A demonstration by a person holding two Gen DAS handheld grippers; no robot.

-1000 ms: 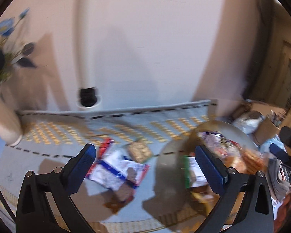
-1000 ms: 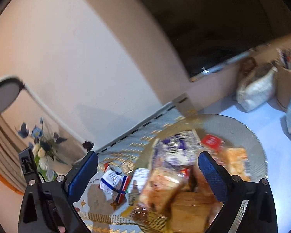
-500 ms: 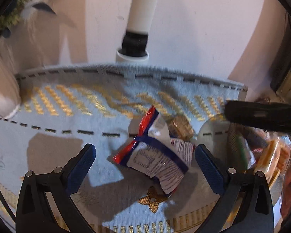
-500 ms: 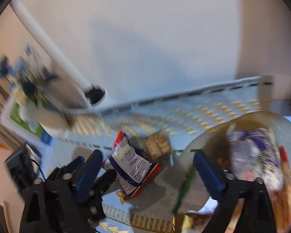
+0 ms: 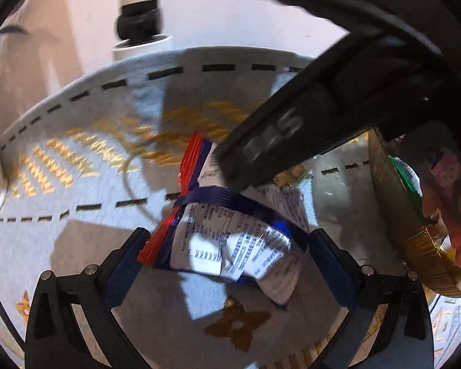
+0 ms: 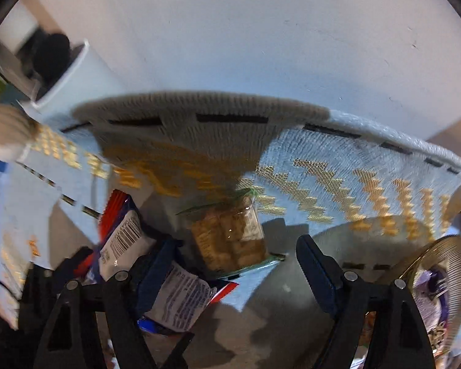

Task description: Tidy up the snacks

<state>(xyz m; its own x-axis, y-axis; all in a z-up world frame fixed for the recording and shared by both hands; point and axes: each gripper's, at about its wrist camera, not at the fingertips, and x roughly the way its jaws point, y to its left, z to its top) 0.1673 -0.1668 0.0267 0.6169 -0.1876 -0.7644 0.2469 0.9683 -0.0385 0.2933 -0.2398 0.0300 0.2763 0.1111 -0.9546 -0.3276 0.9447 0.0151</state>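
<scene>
I've got a pale blue cloth [image 6: 338, 166] with gold zigzags spread against the wall, and a gold-rimmed plate [image 6: 445, 246] of snacks at its right edge. Two loose snacks lie on the cloth left of the plate: a red-and-blue packet [image 5: 230, 240], crumpled, and a clear pack of biscuits [image 6: 230, 240] just behind it, touching or nearly so.

My left gripper [image 5: 227, 255] hangs over the packet with its jaws wide, one on each side, and neither pad is pressing it yet. My right gripper [image 6: 230, 264] straddles the biscuits; its jaws have just been closing but stand well apart, with the biscuits between them and unheld. Its left finger [image 6: 156, 273] sits on top of the packet.

My worry is that both grippers crowd the same small patch. In the left view the right gripper's body crosses right over the packet. If I close both, the fingers may clash, or the right finger may pin the packet while the left tries to lift it. The crinkled foil could also slip, and dragging it could rumple the cloth.
</scene>
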